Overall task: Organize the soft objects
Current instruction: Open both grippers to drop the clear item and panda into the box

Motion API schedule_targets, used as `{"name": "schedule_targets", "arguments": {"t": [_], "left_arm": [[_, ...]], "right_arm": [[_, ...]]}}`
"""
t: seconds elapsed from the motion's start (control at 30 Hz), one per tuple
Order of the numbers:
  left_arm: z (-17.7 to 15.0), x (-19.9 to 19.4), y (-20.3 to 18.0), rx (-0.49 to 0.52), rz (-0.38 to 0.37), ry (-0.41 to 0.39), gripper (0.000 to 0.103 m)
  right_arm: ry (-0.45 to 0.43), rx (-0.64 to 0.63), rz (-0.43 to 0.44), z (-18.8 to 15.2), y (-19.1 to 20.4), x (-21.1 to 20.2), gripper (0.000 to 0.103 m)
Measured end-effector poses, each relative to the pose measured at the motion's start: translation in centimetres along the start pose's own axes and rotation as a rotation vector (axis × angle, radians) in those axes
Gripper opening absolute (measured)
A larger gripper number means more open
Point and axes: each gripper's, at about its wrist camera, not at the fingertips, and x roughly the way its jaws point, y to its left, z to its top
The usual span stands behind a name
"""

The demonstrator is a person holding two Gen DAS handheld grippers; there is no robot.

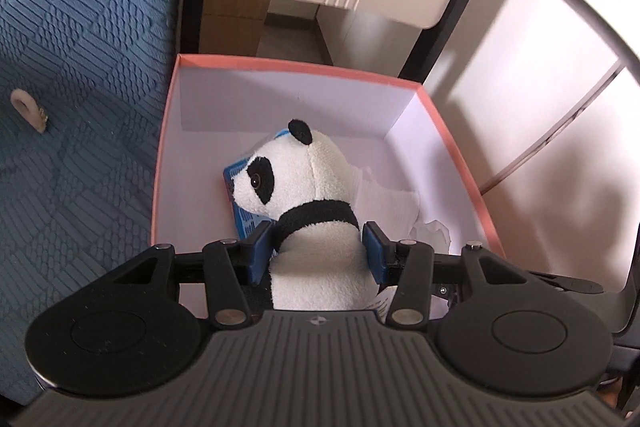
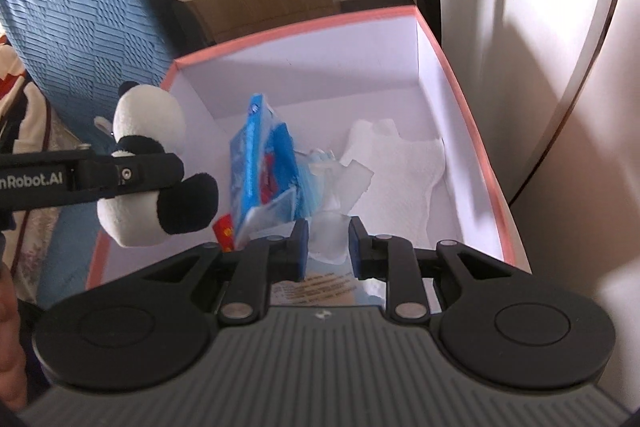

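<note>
Black-and-white panda; pink-rimmed white box; blue, seemingly geometric-textured cover.

On the side of the left gripper's arm, white letters read "nRobot.AI" — the start is cut off by the picture's edge. The printed label beneath the right gripper carries lines of text — too small to read.

A pink-rimmed box with white inner walls carries the things. On its floor lie a blue packet, tilted on edge, a white cloth beside it, and clear wrapping between them
</note>
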Motion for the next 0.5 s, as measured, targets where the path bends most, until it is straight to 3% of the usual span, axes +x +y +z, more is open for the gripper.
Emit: {"name": "schedule_targets", "arguments": {"t": [0.03,0.13,0.5], "left_arm": [[0.0,0.3,0.0,-0.001,0.0,0.003,0.057],[0.2,1.0,0.0,-0.01,-0.006,0.029,0.08],[-0.1,-0.6,-0.9,0.02,-0.009,-0.023,0.08]], "right_arm": [[0.007,0.005,0.001,0.0,-0.2,0.3,0.026],[0.023,0.026,-0.002,-0.1,-0.8,0.9,0.03],[0.005,0.042,0.003,0.5,-1.0,-0.4,0.03]]}}
